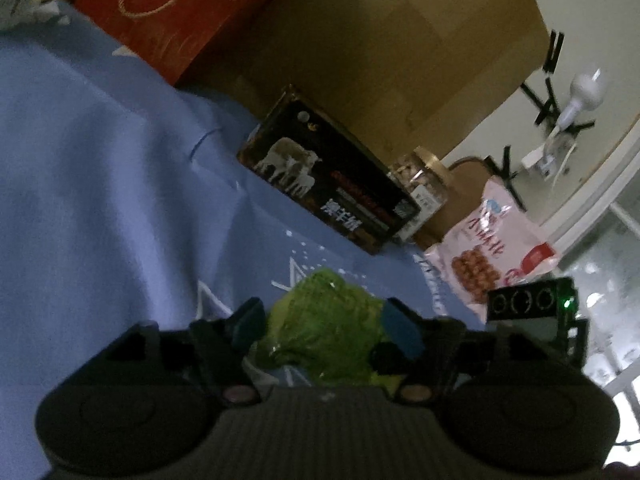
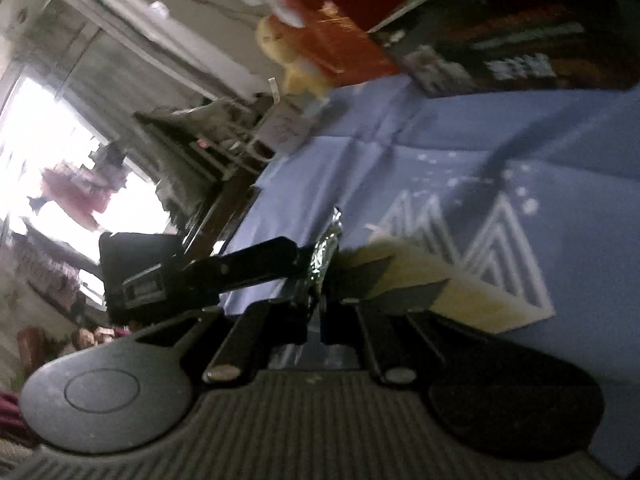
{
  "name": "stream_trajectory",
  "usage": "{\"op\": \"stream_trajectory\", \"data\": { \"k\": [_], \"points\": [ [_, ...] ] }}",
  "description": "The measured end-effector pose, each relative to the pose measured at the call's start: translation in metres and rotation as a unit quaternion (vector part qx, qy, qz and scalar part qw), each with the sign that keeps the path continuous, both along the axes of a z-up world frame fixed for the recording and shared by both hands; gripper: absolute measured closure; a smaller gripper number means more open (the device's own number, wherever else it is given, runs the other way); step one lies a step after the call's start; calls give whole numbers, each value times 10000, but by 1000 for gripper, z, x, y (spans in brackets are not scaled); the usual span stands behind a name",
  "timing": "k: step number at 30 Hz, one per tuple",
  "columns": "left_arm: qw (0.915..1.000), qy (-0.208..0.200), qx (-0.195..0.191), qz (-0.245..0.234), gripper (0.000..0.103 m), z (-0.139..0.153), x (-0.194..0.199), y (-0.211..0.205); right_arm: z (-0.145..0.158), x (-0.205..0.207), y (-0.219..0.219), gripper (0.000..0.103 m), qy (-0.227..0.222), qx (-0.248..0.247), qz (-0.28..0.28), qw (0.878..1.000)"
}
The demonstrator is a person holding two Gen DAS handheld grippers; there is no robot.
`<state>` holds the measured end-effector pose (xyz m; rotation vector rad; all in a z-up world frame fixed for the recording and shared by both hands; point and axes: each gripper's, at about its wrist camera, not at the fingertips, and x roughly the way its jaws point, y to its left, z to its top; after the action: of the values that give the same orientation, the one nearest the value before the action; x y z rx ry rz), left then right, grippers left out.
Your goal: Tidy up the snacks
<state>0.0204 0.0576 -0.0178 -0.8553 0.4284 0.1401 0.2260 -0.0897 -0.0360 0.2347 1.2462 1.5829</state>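
In the left wrist view my left gripper (image 1: pixel 324 328) is shut on a crumpled green snack bag (image 1: pixel 320 332) above the blue cloth (image 1: pixel 100 168). A dark box with white animals (image 1: pixel 328 176), a clear jar with a gold lid (image 1: pixel 420 176) and a pink snack bag (image 1: pixel 492 248) lie ahead. In the right wrist view my right gripper (image 2: pixel 320 272) is shut on the silvery edge of a pale yellow snack packet (image 2: pixel 440 284) over the blue cloth (image 2: pixel 400 160).
A red gift bag (image 1: pixel 180 12) and a large cardboard box (image 1: pixel 400 60) stand behind the cloth. The other gripper's body (image 1: pixel 532 312) shows at the right. A red box (image 2: pixel 332 40), a dark box (image 2: pixel 520 52) and a yellow toy (image 2: pixel 296 60) sit at the cloth's far edge.
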Motion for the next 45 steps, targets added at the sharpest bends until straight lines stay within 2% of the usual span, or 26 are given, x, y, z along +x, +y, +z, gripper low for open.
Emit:
{"op": "stream_trajectory", "data": {
  "k": [4, 6, 9, 11, 13, 15, 17, 23, 27, 33, 40, 45],
  "points": [
    [9993, -214, -305, -38, 34, -1, -9, 3, 6, -4, 2, 95, -18, 313, 178, 9994],
    [9986, -329, -406, -30, 28, -1, -13, 5, 7, -5, 2, 95, 91, 466, 197, 9987],
    [9970, -476, -602, 0, 20, 0, -21, 7, 8, -2, 1, 95, 386, 730, 177, 9964],
    [9941, -685, -842, -33, 19, 3, -27, 10, 9, 2, 0, 95, 641, 950, 181, 9932],
    [9902, -981, -977, -181, 38, 8, -30, 11, 8, 3, 1, 95, 840, 1076, 208, 9904],
    [9916, -961, -804, -312, 74, 14, -26, 6, 8, 6, 2, 95, 889, 1023, 113, 9907],
    [9942, -799, -647, -329, 84, 12, -22, 1, 4, 10, 3, 95, 991, 875, 28, 9912],
    [9991, -268, -341, 41, 85, -5, -20, -6, -3, 5, 10, 94, 632, 31, -130, 9979],
    [9992, 40, 209, 339, 85, -1, -16, -14, -2, -8, 23, 93, 164, -413, -37, 9990],
    [9954, 293, 881, 222, 84, 7, -7, -30, -2, -9, 18, 94, 94, -435, -139, 9989],
    [9965, 341, 740, 177, 83, 4, -6, -26, 0, -13, 14, 93, -151, -444, -167, 9988],
    [9966, 351, 721, 171, 83, 4, -6, -26, -1, -12, 13, 93, -88, -471, -227, 9986]
  ]
}}
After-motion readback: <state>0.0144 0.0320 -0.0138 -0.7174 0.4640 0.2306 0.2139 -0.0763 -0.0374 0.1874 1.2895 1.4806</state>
